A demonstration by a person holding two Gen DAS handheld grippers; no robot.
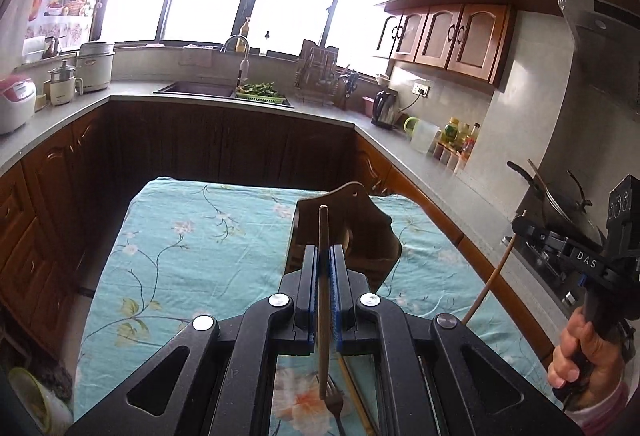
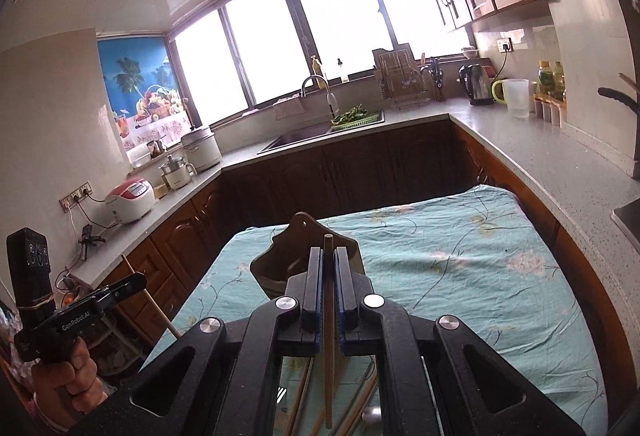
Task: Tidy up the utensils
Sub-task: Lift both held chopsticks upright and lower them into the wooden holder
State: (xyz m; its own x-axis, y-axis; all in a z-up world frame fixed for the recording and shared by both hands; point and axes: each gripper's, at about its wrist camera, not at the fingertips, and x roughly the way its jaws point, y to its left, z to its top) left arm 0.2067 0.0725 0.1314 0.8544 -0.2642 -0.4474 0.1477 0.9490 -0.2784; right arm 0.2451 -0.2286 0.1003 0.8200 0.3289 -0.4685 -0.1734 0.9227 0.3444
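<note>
left gripper [image 1: 323, 268]: jaws nearly together, blue pads pinching one brown wooden chopstick [image 1: 323, 300] that stands upright between them; its tip rises above the fingertips and its lower end hangs below the gripper body.
right gripper [image 2: 329, 272]: jaws equally narrow, clamped on a second wooden stick [image 2: 329, 348], also upright, tip just above the fingertips.
cross views: the left camera catches the right gripper at its right edge with a pale stick slanting down from it; the right camera catches the left gripper at its left edge, held in the left hand [image 2: 66, 384], with a stick slanting down too.
wooden holder [image 1: 344, 232]: dark brown, with a raised back and a hole near the top, on the floral cloth [image 1: 192, 236] directly ahead of both grippers; touching neither.
other utensils: a fork [image 1: 334, 402] lies below the left gripper; more sticks [image 2: 304, 396] lie below the right gripper, partly hidden by its body.
right hand [image 1: 580, 356]: wrapped around the gripper handle.
</note>
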